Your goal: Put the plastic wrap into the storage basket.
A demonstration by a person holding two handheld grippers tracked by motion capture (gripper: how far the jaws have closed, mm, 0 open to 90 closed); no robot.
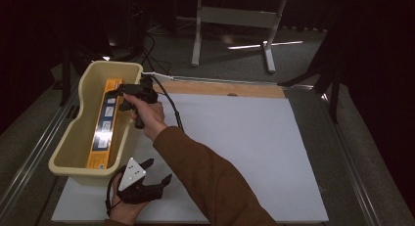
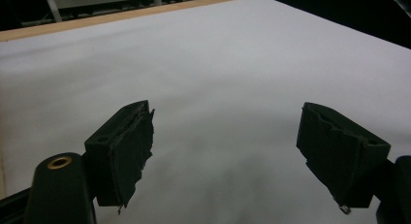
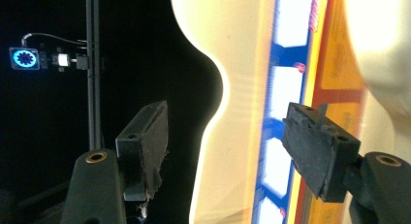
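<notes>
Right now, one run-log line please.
box: in tub | right gripper: open, at tub rim | left gripper: open, over sheet

room dark | grey floor (image 1: 235, 50) | white table frame (image 1: 235, 18) behind

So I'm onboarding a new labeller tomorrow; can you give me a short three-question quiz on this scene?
1. Where does the orange box lie?
2. True or false: the left gripper is clamped on the tub.
3. The right gripper is: A) over the tub, jaws apart; B) flat on the white sheet; C) holding a cup.

Key: 1. Inside the tub, lengthwise. 2. False: it is open over the sheet. 3. A.
</notes>
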